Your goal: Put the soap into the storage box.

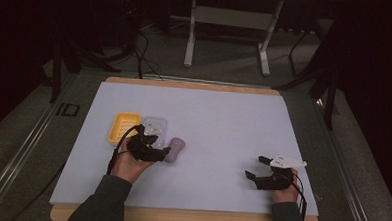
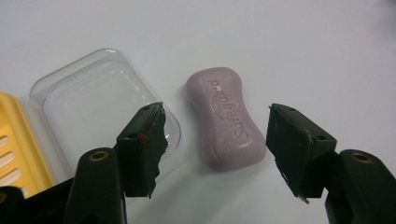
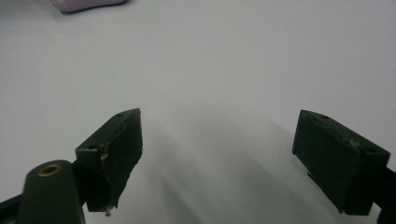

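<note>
lying flat on the pale table, the purple soap bar sits between and just ahead of your left gripper, whose jaws stand spread to either side of it, not touching it. just beside the soap is a clear plastic lid, and touching that a yellow soap dish. your right gripper rests well apart near the table's right side, jaws wide apart, holding nothing.
</note>
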Tool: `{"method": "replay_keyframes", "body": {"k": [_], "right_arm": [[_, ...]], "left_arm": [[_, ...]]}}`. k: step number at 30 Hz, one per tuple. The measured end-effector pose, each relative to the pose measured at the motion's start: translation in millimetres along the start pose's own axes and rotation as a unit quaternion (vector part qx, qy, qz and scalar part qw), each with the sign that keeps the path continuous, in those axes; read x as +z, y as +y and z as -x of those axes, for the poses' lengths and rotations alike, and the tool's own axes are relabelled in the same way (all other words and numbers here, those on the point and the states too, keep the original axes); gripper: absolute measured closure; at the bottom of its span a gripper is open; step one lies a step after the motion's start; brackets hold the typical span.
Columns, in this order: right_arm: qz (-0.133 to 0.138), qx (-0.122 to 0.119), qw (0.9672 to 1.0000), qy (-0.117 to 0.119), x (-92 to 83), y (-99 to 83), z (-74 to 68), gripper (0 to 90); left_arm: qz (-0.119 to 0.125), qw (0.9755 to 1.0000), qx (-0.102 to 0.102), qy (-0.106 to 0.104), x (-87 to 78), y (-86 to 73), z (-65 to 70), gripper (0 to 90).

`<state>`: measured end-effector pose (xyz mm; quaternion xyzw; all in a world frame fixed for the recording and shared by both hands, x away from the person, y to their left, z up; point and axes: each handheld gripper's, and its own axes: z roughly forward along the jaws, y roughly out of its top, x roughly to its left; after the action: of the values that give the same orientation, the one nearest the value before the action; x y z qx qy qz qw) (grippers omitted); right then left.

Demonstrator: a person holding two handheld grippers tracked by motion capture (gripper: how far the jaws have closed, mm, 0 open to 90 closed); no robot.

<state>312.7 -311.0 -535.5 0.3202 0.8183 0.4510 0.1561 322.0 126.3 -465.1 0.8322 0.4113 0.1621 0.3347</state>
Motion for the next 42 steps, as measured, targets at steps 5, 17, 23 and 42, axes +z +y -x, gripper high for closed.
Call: {"method": "replay_keyframes", "body": {"k": [5,17,23,42], "right_arm": [[0.000,0.000,1.0000,0.000,-0.1,0.0,0.1,15.6],[-0.001,-0.003,1.0000,-0.001,-0.2,0.1,-0.3,15.6],[0.000,-0.003,1.0000,-0.001,-0.4,0.0,-0.5,15.6],[0.001,-0.002,1.0000,0.000,-0.7,-0.1,-0.7,15.6]], "left_arm": [[-0.007,1.0000,0.001,-0.001,5.0,4.6,0.1,36.9],[-0.028,0.9996,0.006,0.002,16.4,12.7,1.9,33.4],[-0.041,0.9992,0.000,-0.001,21.7,19.1,2.4,32.6],[-0.079,0.9964,-0.021,-0.022,37.5,33.7,-2.6,32.1]]}}
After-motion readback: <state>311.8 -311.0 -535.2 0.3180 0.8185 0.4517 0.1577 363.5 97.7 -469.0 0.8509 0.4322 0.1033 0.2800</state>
